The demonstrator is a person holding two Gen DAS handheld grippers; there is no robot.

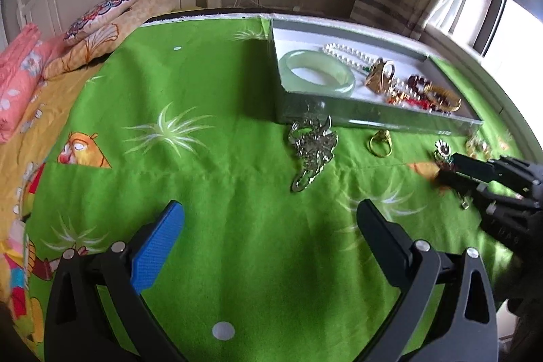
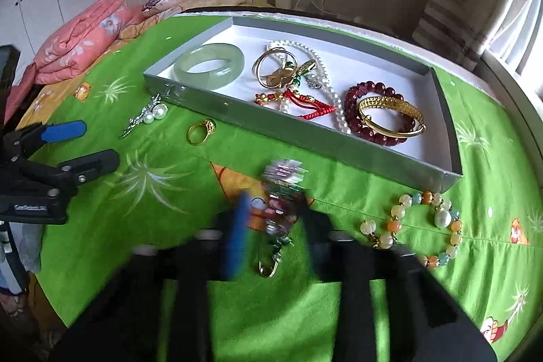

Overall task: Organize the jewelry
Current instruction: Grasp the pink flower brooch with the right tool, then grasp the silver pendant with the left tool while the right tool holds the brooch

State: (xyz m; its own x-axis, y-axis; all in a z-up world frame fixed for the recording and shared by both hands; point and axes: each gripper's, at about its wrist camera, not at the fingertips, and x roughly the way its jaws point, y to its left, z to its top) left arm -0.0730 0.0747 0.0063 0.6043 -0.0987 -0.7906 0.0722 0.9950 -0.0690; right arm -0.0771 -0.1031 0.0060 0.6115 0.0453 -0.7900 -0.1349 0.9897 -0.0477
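Note:
A grey tray point(image 2: 339, 155) with a white floor holds a jade bangle point(image 2: 210, 65), a pearl necklace point(image 2: 325, 83), a red bead bracelet point(image 2: 373, 131) and a gold bangle point(image 2: 393, 114). On the green cloth lie a silver brooch point(image 1: 314, 151), a gold ring point(image 1: 379, 143) and a pastel bead bracelet point(image 2: 424, 226). My right gripper point(image 2: 273, 223), blurred, has its jaws close on either side of a multicoloured beaded brooch point(image 2: 281, 192). My left gripper point(image 1: 269, 226) is open and empty above the cloth, short of the silver brooch.
The green cloth point(image 1: 203, 90) covers a round table beside a bed with pink bedding point(image 1: 17, 80) and pillows point(image 1: 98, 16). The tray point(image 1: 373, 117) sits at the table's far right, near a window and curtain.

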